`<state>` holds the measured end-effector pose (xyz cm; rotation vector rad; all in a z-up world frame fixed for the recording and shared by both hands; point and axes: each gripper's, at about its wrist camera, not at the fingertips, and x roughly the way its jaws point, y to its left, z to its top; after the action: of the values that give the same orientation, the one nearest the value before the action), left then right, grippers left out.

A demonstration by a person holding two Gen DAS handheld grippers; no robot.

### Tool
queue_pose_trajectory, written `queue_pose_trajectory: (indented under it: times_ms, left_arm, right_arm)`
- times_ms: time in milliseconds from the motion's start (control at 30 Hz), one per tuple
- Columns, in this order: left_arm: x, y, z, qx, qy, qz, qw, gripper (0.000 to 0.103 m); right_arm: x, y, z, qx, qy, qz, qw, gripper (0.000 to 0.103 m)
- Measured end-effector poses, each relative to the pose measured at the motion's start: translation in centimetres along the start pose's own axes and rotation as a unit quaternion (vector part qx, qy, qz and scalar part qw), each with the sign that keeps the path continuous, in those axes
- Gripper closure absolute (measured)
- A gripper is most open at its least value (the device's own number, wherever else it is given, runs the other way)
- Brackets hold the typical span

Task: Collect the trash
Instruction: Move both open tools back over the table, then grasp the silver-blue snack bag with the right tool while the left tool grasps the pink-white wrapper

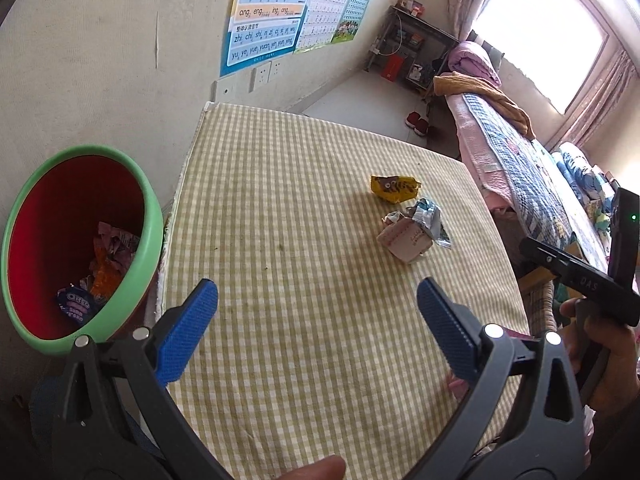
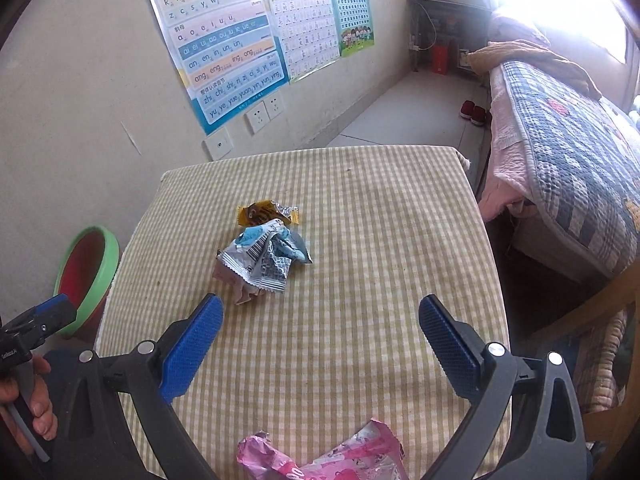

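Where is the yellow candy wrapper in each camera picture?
Left wrist view: the yellow wrapper lies right of centre on the checked tablecloth, just beyond the crumpled wrapper pile.
Right wrist view: it lies left of centre, again just behind the pile.
Shared landmark: the green-rimmed bin at the table's left edge, far left in both views.

The worktop [image 2: 360, 216] wears matt checked cloth. On it, crinkled wrappers [image 2: 266, 258] shine like foil (the pink one [image 2: 320, 456] too). Beside the worktop, the bin [image 1: 150, 216] looks smooth plastic.
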<state>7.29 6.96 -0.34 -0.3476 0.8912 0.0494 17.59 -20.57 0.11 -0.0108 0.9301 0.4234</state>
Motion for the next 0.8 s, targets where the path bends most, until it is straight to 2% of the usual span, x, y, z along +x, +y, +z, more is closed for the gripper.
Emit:
queue_pose_trajectory:
  times_ms: [300,533,633,800]
  left_arm:
    - [2.0,-0.7,-0.5,0.013,0.018,-0.008,0.9997,0.006]
    - [4.3,-0.7,-0.8,0.015,0.036,-0.011,0.9992,0.006]
    - [5.2,-0.5,-0.9,0.017,0.042,-0.007,0.9989,0.006]
    - [6.8,0.1,-1.0,0.014,0.057,-0.006,0.9982,0.006]
  right_arm:
    - [2.4,1.6,0.5,0.002,0.008,0.028,1.000,0.008]
    - [6.3,3.0,2.0,0.006,0.025,0.051,0.998,0.011]
    - [8.0,3.5,2.7,0.011,0.031,0.054,0.998,0.013]
    - [11.1,3.9,3.5,0.027,0.052,0.065,0.996,0.025]
